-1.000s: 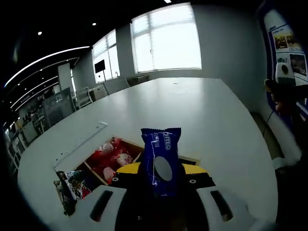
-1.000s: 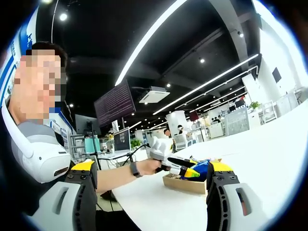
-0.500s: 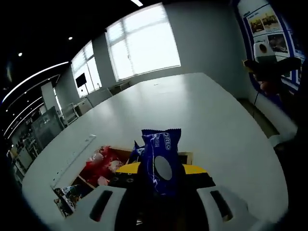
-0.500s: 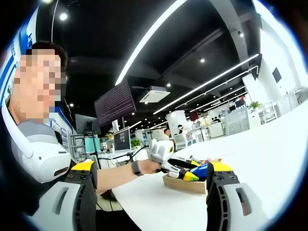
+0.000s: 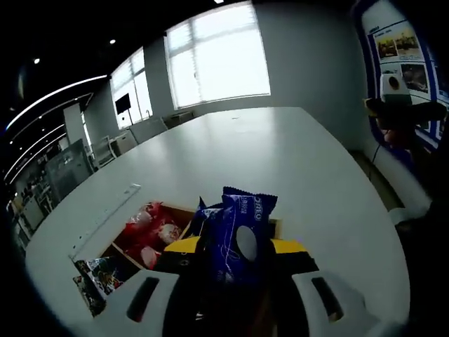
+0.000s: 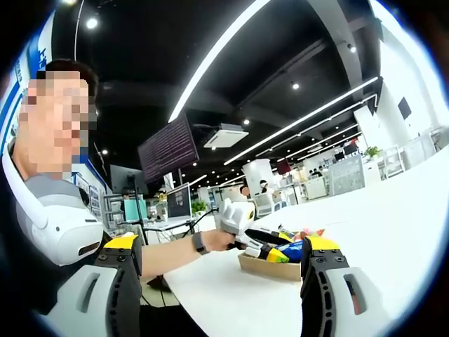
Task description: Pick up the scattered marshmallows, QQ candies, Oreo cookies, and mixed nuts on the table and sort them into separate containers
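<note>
A blue Oreo packet (image 5: 240, 241) stands between the jaws of my left gripper (image 5: 237, 247), leaning to the right, and the gripper is shut on it. It hangs just above a wooden divided box (image 5: 279, 226). One compartment holds red-wrapped candies (image 5: 149, 229), another holds dark mixed-nut packs (image 5: 100, 272), and a second blue packet (image 5: 206, 214) lies right behind the held one. In the right gripper view the left gripper (image 6: 280, 253) holds the blue packet (image 6: 292, 248) over the box (image 6: 269, 268). My right gripper (image 6: 221, 281) is open, raised high and to the side, with nothing between its fingers.
The box sits near one edge of a large white table (image 5: 280, 154). A long pale strip (image 5: 105, 219) lies on the table beside the box. The person (image 6: 56, 217) stands at the table's edge. Office desks and monitors are far behind.
The Oreo packet has tipped to the right between the left jaws, and the left gripper has sunk a little toward the box. The right gripper has stayed still.
</note>
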A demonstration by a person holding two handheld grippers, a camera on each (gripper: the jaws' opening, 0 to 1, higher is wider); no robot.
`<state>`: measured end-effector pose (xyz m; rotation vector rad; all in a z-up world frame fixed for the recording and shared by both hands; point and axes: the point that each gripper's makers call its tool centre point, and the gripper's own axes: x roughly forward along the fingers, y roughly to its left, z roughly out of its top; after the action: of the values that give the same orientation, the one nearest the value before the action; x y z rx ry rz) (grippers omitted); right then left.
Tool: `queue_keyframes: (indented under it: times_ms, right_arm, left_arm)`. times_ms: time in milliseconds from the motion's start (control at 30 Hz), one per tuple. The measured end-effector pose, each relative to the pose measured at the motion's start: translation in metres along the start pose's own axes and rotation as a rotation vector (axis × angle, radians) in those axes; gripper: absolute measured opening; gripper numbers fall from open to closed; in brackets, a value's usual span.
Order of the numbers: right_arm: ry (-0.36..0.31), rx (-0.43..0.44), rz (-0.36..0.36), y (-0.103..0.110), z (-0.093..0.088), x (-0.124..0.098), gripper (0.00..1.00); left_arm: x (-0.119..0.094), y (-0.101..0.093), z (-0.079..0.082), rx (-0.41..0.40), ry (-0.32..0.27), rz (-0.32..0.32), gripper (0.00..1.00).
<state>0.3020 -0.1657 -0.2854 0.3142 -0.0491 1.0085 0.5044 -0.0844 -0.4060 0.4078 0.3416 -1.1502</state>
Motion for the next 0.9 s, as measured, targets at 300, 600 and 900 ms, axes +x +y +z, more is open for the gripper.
queue_keyframes:
  times_ms: [300,600,900]
  right_arm:
    - [-0.001,0.001,0.002,0.001,0.0,0.001,0.9]
    - [0.001,0.0,0.004,0.003,0.0,0.002,0.9]
    - [0.007,-0.004,0.014,0.005,0.0,0.005,0.9]
  left_arm:
    - [-0.011,0.006,-0.004,0.01,0.003,0.018,0.36]
    - [-0.021,0.012,-0.004,0.004,-0.025,0.054,0.28]
    - [-0.01,0.008,-0.012,0.01,0.022,0.048,0.22]
